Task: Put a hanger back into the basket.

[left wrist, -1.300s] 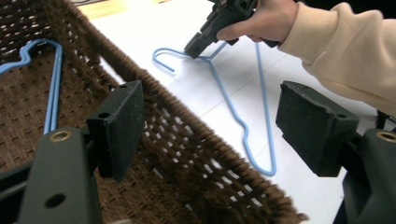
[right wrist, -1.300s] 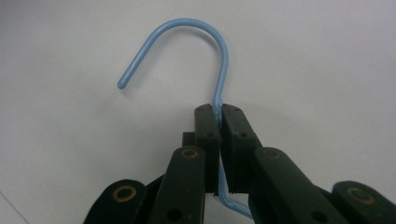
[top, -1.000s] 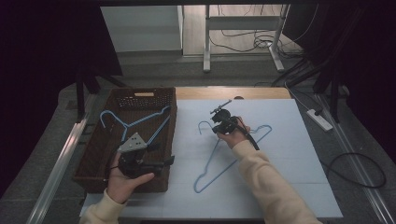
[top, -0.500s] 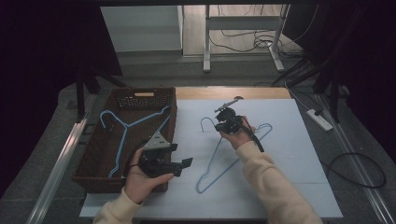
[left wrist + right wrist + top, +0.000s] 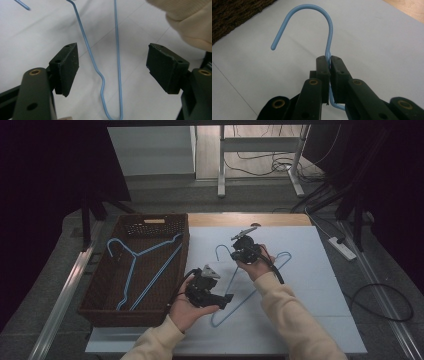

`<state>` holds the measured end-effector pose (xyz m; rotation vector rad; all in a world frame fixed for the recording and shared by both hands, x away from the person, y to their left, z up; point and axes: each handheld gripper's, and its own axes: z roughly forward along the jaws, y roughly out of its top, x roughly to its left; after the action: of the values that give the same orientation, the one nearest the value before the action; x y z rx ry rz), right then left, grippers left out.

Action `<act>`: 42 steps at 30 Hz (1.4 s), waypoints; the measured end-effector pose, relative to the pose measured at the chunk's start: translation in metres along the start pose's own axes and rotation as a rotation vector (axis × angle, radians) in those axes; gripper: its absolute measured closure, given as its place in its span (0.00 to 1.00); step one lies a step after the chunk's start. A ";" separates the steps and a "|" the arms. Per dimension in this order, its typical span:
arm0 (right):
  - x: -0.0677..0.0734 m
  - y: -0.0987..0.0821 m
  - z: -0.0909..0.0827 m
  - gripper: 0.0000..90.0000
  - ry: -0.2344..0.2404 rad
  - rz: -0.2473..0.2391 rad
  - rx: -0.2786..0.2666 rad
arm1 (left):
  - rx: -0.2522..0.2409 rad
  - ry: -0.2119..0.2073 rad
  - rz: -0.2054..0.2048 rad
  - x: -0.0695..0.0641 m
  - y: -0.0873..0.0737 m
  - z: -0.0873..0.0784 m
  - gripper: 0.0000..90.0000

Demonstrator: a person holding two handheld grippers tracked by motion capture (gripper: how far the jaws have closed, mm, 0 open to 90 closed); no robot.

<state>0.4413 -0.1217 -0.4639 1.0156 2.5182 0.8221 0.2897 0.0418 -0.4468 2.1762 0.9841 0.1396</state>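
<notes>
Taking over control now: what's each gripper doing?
Left gripper: open, jaws astride the blue hanger, not touching it.
Right gripper: shut on the hanger's neck.

You are working in what looks like a lab or test room set up for recording, not a home. Your table [image 5: 320,285] is covered with a plain white sheet and stands on grey carpet, dark curtains [image 5: 50,180] hang at both sides, loose cables [image 5: 260,167] and a power strip [image 5: 342,248] lie on the floor, and a metal stand [image 5: 221,165] rises behind.
</notes>
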 end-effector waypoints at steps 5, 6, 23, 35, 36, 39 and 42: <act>0.000 -0.001 -0.001 0.96 0.000 0.001 -0.007 | 0.036 0.037 -0.005 0.000 0.003 0.022 0.31; 0.000 -0.001 -0.001 0.96 0.001 0.003 -0.008 | 0.039 0.041 -0.004 -0.001 0.003 0.025 0.31; 0.000 -0.003 -0.007 0.96 0.001 0.007 -0.025 | 0.074 0.087 -0.049 0.007 0.005 0.073 0.36; -0.002 -0.006 -0.013 0.96 0.003 0.013 -0.043 | 0.061 0.044 -0.125 0.023 0.003 0.086 0.91; -0.004 -0.007 -0.016 0.96 0.003 0.025 -0.052 | 0.050 0.041 -0.138 0.024 0.003 0.085 0.92; -0.006 -0.008 -0.019 0.96 0.008 0.040 -0.063 | 0.033 0.039 -0.152 0.024 0.002 0.084 0.95; -0.011 -0.011 -0.026 0.94 0.017 0.057 -0.087 | 0.004 0.018 -0.178 0.029 0.001 0.080 0.96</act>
<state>0.4309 -0.1465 -0.4493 1.0606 2.4543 0.9511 0.3404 0.0152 -0.5099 2.0827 1.1837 0.0731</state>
